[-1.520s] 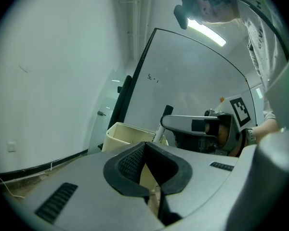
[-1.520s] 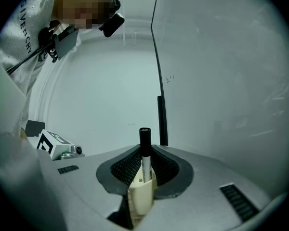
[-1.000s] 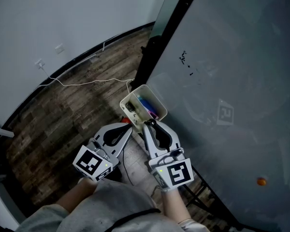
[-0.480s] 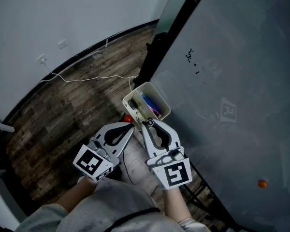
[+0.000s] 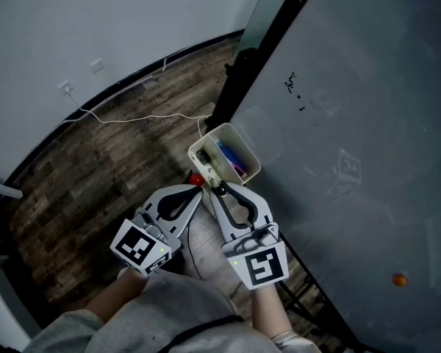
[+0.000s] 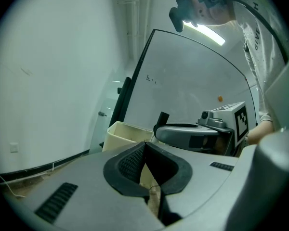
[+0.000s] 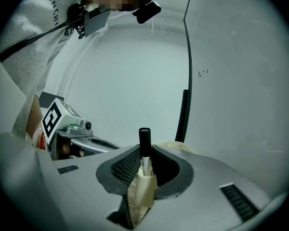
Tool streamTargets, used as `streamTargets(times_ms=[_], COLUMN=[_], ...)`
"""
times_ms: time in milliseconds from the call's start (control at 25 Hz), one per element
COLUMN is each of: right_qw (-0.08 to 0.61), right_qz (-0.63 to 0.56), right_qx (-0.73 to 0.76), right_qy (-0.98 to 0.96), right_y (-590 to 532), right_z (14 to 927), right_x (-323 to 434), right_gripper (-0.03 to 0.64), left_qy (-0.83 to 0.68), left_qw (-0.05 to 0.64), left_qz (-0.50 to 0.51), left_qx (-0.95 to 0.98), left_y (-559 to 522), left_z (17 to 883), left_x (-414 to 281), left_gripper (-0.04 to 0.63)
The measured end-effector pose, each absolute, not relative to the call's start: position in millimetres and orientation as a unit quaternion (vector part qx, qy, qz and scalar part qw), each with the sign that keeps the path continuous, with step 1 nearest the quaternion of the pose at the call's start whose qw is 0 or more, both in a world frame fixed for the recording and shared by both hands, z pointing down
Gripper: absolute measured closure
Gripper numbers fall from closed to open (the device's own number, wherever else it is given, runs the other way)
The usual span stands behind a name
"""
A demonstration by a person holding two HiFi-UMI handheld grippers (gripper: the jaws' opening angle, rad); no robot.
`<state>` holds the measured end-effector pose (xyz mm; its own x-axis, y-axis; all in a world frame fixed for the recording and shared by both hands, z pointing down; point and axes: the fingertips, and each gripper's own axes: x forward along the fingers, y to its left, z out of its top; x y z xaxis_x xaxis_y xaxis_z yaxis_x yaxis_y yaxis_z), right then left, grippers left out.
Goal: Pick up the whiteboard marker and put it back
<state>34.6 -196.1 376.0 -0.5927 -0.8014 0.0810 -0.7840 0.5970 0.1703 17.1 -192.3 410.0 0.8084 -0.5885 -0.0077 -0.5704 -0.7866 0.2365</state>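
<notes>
My right gripper (image 7: 144, 166) is shut on a whiteboard marker (image 7: 144, 146), a pale barrel with a black cap that sticks up past the pads. In the head view the right gripper (image 5: 220, 191) has its tips just below the near corner of a cream box (image 5: 239, 134) fixed to the whiteboard (image 5: 353, 123). Blue and purple markers (image 5: 231, 162) lie inside the box. My left gripper (image 5: 198, 192) is beside it on the left, shut and holding nothing. From the left gripper view, the box (image 6: 121, 131) and the marker's cap (image 6: 162, 118) show ahead of the left gripper (image 6: 144, 159).
A black stand post (image 5: 242, 65) runs along the whiteboard's left edge. A white cable (image 5: 132, 118) trails over the dark wood floor (image 5: 110, 160). Something red (image 5: 195, 179) sits under the box. An orange magnet (image 5: 399, 279) is on the board at lower right.
The right gripper has shifted slightly left with the marker, its tips now closer under the box's near corner. The left gripper has stayed in place.
</notes>
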Motion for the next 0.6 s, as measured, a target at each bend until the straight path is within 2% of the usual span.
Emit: streamTargets(times_ms=[600], right_qw=[0.077], right_qz=[-0.055], right_qx=[0.428], right_qy=[-0.899], right_y=[-188.3], right_z=[378.8], right_x=[37.4], right_gripper=[0.54], left_qy=[-0.317], left_qw=[0.117], left_qz=[-0.039], left_qx=[0.94], left_y=[-190.3], left_z=[411.5], left_x=[15.2], left_gripper=[0.58])
